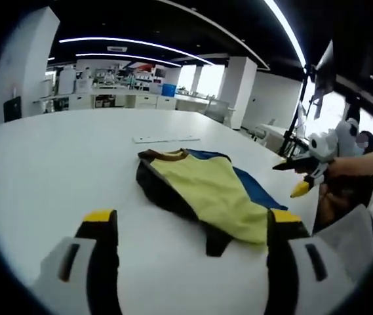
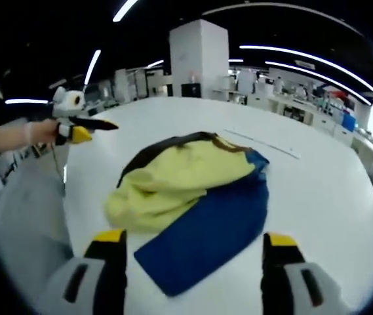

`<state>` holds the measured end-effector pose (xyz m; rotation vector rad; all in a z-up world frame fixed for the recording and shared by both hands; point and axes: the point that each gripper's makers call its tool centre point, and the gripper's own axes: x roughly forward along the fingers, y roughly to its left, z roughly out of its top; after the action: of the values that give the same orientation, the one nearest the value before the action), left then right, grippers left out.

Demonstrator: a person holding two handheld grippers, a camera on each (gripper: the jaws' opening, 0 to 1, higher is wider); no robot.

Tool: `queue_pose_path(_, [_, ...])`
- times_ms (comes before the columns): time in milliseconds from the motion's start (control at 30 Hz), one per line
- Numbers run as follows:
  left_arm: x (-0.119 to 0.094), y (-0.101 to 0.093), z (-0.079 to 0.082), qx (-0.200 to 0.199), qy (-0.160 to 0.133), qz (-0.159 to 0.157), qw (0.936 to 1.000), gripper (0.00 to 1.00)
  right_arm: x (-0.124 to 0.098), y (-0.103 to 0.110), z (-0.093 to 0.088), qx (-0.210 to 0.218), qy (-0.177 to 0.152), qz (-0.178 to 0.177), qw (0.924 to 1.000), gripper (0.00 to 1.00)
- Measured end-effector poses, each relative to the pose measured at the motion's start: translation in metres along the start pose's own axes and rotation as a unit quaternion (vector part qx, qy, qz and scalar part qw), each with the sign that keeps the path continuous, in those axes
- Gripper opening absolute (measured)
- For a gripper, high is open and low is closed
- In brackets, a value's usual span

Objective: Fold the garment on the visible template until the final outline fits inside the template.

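A yellow, blue and black garment (image 1: 206, 190) lies crumpled on the white table (image 1: 61, 157), brown collar toward the far side. My left gripper (image 1: 193, 226) is open just short of its near edge, nothing between the jaws. My right gripper (image 1: 304, 177) comes in from the right, held by a hand above the table edge. In the right gripper view the garment (image 2: 193, 197) shows a yellow part folded over a blue panel, and my right gripper (image 2: 193, 246) is open over the blue panel's near corner. The left gripper (image 2: 81, 128) hovers at the left.
A thin white strip (image 1: 166, 139) lies on the table beyond the garment, also visible as a strip (image 2: 265, 143) in the right gripper view. Benches, shelves and pillars stand far behind. A person's sleeve and arm (image 1: 370, 164) are at the right table edge.
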<state>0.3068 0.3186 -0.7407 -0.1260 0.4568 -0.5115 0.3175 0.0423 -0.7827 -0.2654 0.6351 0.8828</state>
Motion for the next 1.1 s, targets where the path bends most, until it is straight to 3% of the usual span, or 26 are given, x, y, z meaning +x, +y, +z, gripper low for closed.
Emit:
queue_pose_path(367, [-0.014, 0.008, -0.008, -0.003, 0.008, 0.013, 0.9999, 0.91, 0.003, 0.026, -0.012, -0.018, 0.01, 0.019, 0.9996, 0.76])
queue_pose_path(467, [-0.016, 0.01, -0.009, 0.0, 0.009, 0.017, 0.9998, 0.91, 0.007, 0.034, -0.015, -0.039, 0.019, 0.029, 0.9986, 0.68])
queue_pose_path(567, [-0.02, 0.015, -0.013, 0.0, 0.015, 0.019, 0.9997, 0.91, 0.011, 0.055, -0.03, -0.045, 0.049, 0.064, 0.9958, 0.54])
queue_pose_path(667, [-0.023, 0.013, -0.013, 0.001, 0.015, 0.022, 0.9996, 0.91, 0.021, 0.066, -0.042, -0.094, 0.075, 0.075, 0.9899, 0.41])
queue_pose_path(800, [-0.028, 0.018, -0.014, -0.002, 0.013, 0.025, 0.9996, 0.91, 0.034, 0.082, -0.051, -0.056, 0.086, 0.105, 0.9892, 0.29])
queue_pose_path(1100, [-0.041, 0.021, -0.02, -0.019, 0.005, 0.039, 0.999, 0.9, 0.043, 0.076, -0.052, -0.105, 0.109, 0.082, 0.985, 0.08])
